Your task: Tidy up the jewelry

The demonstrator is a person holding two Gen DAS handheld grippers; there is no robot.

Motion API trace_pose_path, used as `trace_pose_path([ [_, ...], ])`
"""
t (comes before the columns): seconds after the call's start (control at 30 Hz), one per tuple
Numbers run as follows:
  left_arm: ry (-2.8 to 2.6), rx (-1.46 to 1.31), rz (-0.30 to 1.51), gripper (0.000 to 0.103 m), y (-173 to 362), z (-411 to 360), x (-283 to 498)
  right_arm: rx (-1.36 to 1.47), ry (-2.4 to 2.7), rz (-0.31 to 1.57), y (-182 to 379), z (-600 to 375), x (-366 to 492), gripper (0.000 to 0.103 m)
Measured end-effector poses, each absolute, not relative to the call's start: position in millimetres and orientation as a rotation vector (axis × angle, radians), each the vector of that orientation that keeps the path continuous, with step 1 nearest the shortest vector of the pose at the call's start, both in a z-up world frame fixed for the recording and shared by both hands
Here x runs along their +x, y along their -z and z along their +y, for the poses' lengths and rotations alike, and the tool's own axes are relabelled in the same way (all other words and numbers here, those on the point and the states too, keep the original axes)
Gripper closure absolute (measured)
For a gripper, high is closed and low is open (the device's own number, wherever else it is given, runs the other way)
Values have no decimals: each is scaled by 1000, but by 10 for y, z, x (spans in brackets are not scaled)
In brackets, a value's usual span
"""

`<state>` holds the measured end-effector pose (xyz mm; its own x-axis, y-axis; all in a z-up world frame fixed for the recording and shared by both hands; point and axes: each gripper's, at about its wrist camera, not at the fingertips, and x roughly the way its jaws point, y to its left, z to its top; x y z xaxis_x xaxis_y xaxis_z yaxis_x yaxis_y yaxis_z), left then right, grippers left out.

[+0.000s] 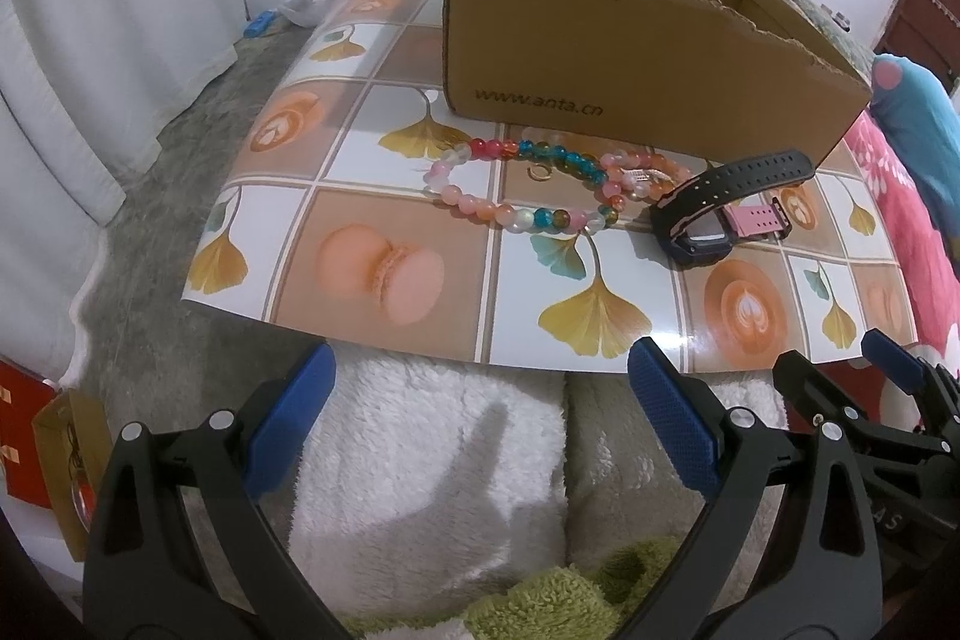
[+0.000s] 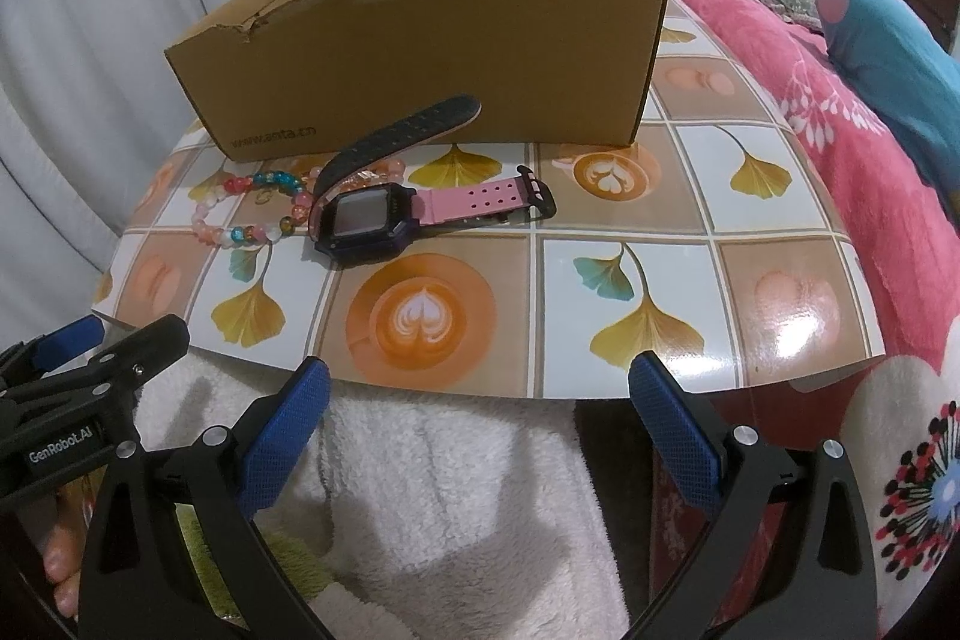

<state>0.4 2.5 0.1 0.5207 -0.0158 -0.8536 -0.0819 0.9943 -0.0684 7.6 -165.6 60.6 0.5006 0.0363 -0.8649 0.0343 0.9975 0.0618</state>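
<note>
A string of coloured beads lies in a loop on the patterned board, with a small gold ring inside the loop. Beside it rests a dark square watch with a pink and black strap. Behind them stands an open cardboard box with a torn rim. My left gripper hangs open, short of the board's near edge, nothing between its blue pads. My right gripper is open too, just before the board edge, and its fingers show at the far right of the left wrist view.
The board lies on white fluffy fabric and a pink flowered blanket. A teal cushion sits at the far right. White curtains hang at the left over grey floor. A red and brown bag stands low at the left.
</note>
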Motion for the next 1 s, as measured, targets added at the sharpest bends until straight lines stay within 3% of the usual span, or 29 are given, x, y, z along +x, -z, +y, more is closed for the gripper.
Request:
trace_pose_path([
  [1.0,-35,-106,1020,8,23,56,-19,55,3,1045,-640,-1615,55,6],
])
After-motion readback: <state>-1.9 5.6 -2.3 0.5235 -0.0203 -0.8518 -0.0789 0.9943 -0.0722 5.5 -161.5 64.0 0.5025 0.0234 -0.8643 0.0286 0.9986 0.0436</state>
